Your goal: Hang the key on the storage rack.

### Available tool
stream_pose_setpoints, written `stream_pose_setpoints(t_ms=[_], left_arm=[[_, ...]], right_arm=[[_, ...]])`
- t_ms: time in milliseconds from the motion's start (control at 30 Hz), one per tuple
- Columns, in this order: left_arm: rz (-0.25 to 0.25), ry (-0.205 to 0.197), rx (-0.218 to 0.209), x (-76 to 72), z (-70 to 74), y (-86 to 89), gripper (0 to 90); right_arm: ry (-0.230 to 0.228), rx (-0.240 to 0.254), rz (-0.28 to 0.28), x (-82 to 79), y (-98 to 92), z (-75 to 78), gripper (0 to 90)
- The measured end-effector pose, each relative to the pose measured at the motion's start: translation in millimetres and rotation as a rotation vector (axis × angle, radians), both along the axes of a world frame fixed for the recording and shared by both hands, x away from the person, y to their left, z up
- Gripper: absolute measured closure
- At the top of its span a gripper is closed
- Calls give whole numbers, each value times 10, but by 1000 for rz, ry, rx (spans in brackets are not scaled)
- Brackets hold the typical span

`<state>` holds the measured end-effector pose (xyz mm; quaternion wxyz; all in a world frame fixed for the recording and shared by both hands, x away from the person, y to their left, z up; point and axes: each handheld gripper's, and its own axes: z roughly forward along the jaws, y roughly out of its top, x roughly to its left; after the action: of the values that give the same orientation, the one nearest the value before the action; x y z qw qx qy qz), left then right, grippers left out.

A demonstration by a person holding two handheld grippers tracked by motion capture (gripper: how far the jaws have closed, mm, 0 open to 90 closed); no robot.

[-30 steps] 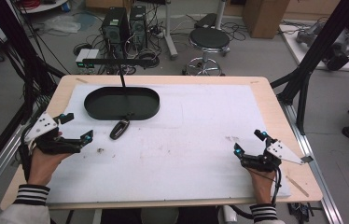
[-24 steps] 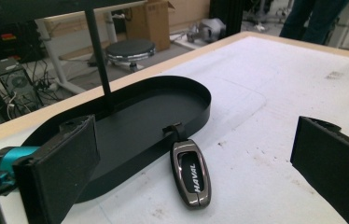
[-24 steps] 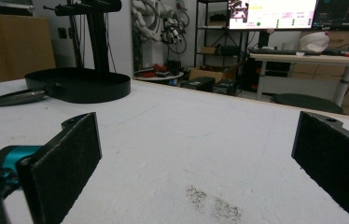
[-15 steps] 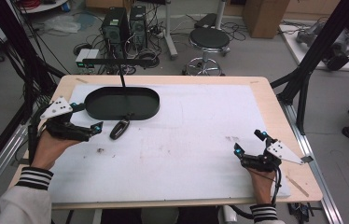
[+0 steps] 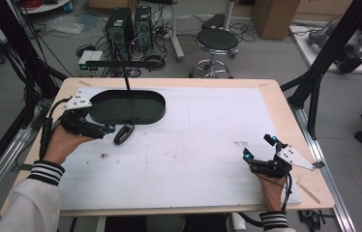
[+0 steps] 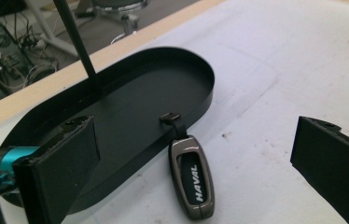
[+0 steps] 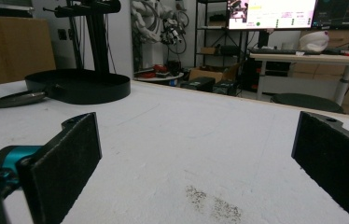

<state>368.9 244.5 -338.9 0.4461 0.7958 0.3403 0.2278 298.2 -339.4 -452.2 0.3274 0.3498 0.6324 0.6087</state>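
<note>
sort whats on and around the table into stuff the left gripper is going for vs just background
In play:
left gripper, open
key fob
black oval tray with its post

Lying about:
right gripper, open, resting
stool
computer towers
cardboard box

A wooden table (image 5: 285,104) carries a white sheet (image 5: 203,140), black oval tray (image 5: 126,107) and key fob (image 5: 123,134).

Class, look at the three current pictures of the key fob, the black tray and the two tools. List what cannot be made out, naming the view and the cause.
- Key fob: lettering too small in the high view; legible in the left gripper view.
- Tray: its left end is hidden behind the left tool's near jaw pad.
- Right tool: body cut off by the bottom edge.
- Tray post's top: cut off by the upper edge.
</note>
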Motion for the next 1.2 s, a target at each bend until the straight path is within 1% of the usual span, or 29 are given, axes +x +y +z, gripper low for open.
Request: stream_pose_setpoints(t_ms=[33, 67, 100, 133, 167, 200, 233, 267, 300, 367, 400, 433, 467, 500, 533, 567, 600, 633, 700, 733, 767, 800, 833, 900, 1000, 1033, 1133, 1167, 1200], left_arm=[[0, 17, 4, 26, -4, -17, 17], [5, 41, 19, 75, -14, -56, 17], [10, 50, 30, 97, -19, -78, 17], [10, 50, 30, 97, -19, -78, 17], [11, 59, 43, 118, -20, -99, 17], [14, 78, 50, 156, -26, -143, 17], [14, 78, 50, 156, -26, -143, 17], [13, 87, 61, 174, -28, -164, 17], [21, 105, 85, 207, -36, -211, 17], [24, 126, 96, 239, -52, -252, 17], [24, 126, 96, 239, -52, -252, 17], [27, 138, 105, 253, -64, -269, 17], [32, 163, 132, 281, -92, -304, 17], [32, 163, 132, 281, -92, -304, 17], [43, 190, 153, 309, -124, -336, 17], [43, 190, 153, 309, -124, -336, 17], [56, 221, 170, 336, -148, -362, 17], [68, 231, 175, 346, -159, -378, 17], [67, 239, 180, 356, -168, -391, 17], [68, 253, 181, 363, -177, -404, 17], [71, 276, 195, 378, -197, -430, 17], [71, 276, 195, 378, -197, -430, 17], [81, 299, 210, 394, -217, -455, 17], [86, 326, 223, 420, -243, -476, 19], [90, 349, 237, 447, -276, -498, 22], [86, 373, 244, 470, -309, -520, 22], [77, 413, 261, 502, -365, -549, 22], [77, 413, 261, 502, -365, -549, 22], [76, 423, 266, 509, -382, -558, 22]], right_arm=[[1, 1, 1, 0, -1, 0, 3], [1, 0, 0, 0, -1, 0, 4], [0, 1, 0, 0, -1, 0, 4], [1, 1, 1, 0, -1, 0, 4], [1, 1, 1, 0, -1, 0, 4], [2, 2, -1, -1, 0, 1, 4], [2, 2, -1, -1, 0, 1, 4], [2, 3, 0, 0, 0, 0, 4], [1, 3, 0, 0, 0, 0, 4], [0, 0, 0, 0, -1, 0, 4], [1, 1, 0, 0, -1, 0, 4], [4, 3, -1, -2, -1, 0, 4], [4, 6, -3, -3, 1, 0, 4], [4, 6, -3, -3, 1, 0, 4], [4, 6, -1, -2, 1, 0, 3], [4, 6, -1, -2, 1, 0, 3], [4, 6, -1, -1, -1, 0, 4], [5, 6, -1, -2, -1, 0, 4], [5, 5, -2, -1, -3, 0, 4], [5, 5, -2, 0, -3, 0, 4], [-2, 6, -2, 5, -5, 0, 4], [-2, 6, -2, 5, -5, 0, 4], [-2, 6, -2, 5, -5, 0, 4], [-2, 5, -2, 5, -6, 0, 4], [-2, 8, -1, 6, -5, -1, 4], [-2, 7, -2, 5, -6, 0, 4], [-2, 7, 0, 6, -8, -1, 3], [-2, 7, 0, 6, -8, -1, 3], [-2, 7, 0, 6, -7, -1, 4]])
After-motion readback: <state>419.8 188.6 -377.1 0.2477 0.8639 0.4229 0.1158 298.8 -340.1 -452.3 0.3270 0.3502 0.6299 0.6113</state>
